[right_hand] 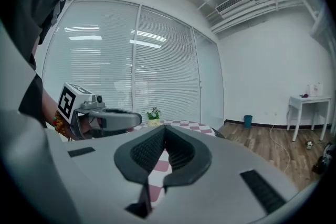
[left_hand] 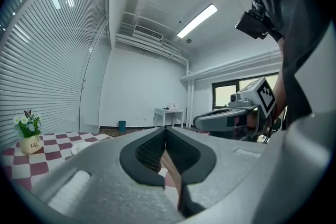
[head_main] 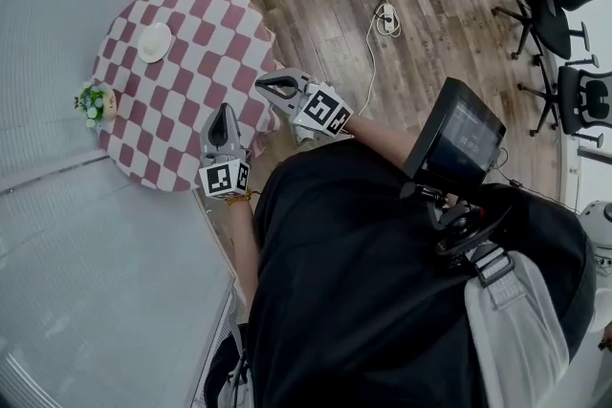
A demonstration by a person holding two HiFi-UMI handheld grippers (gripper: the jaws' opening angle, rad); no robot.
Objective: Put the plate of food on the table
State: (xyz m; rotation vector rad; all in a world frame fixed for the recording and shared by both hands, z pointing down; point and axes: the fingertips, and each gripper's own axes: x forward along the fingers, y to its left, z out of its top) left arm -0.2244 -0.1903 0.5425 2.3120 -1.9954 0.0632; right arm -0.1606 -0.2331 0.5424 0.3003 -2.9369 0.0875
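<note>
A round table with a red-and-white checked cloth (head_main: 182,81) stands at the upper left. A white plate (head_main: 154,41) rests on its far side; the plate (left_hand: 80,147) shows low at the left in the left gripper view, and I cannot make out what is on it. My left gripper (head_main: 223,118) hovers over the table's near edge, jaws shut and empty (left_hand: 166,131). My right gripper (head_main: 271,87) hangs at the table's right edge, its jaws (right_hand: 164,131) also shut with nothing between them. Both grippers are well short of the plate.
A small flower pot (head_main: 94,102) sits on the table's left rim, close to the window blinds. On the wooden floor to the right lie a power strip and cables (head_main: 386,14), with office chairs (head_main: 564,10) beyond. A white side table (right_hand: 310,102) stands against the far wall.
</note>
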